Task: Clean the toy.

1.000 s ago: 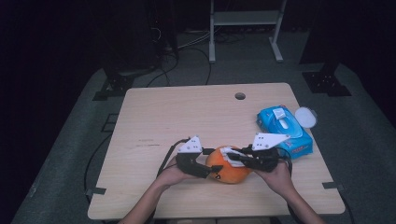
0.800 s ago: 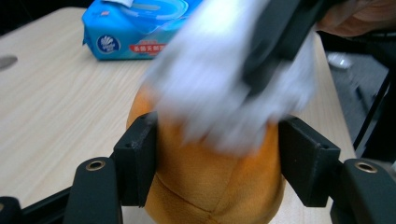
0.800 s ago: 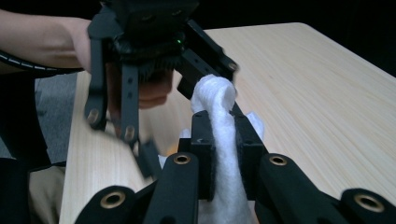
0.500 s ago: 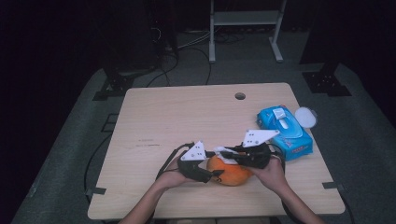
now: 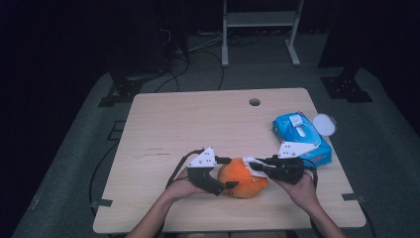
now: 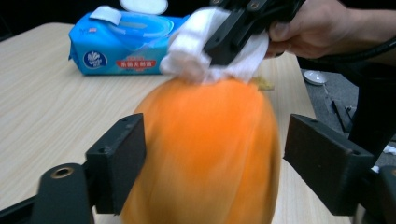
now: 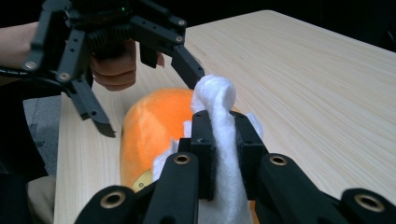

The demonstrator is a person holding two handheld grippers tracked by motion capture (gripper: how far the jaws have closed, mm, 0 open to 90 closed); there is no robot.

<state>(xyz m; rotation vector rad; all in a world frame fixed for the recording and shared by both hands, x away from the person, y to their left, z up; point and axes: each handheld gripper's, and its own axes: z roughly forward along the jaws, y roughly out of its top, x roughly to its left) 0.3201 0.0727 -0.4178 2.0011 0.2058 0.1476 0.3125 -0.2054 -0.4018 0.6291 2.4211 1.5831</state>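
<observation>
An orange plush pumpkin [image 5: 241,177] is seen lying on the wooden table [image 5: 198,124] near its front edge, at about 6 o'clock of the tabletop in the high view. The left gripper [image 5: 221,187] is placed at the pumpkin's 9 o'clock side; its jaws have just been opening, and in the left gripper view they are seen standing apart on either side of the pumpkin [image 6: 208,149], the left jaw at its flank and a clear gap left at the right jaw. The right gripper [image 5: 256,167] is held at the pumpkin's 2 o'clock, its jaws clamped on a white wet wipe [image 7: 219,135], which is pressed against the pumpkin's top. A blue wet-wipe pack [image 5: 300,136] is seen at 3 o'clock of the table, just beyond the right gripper.
</observation>
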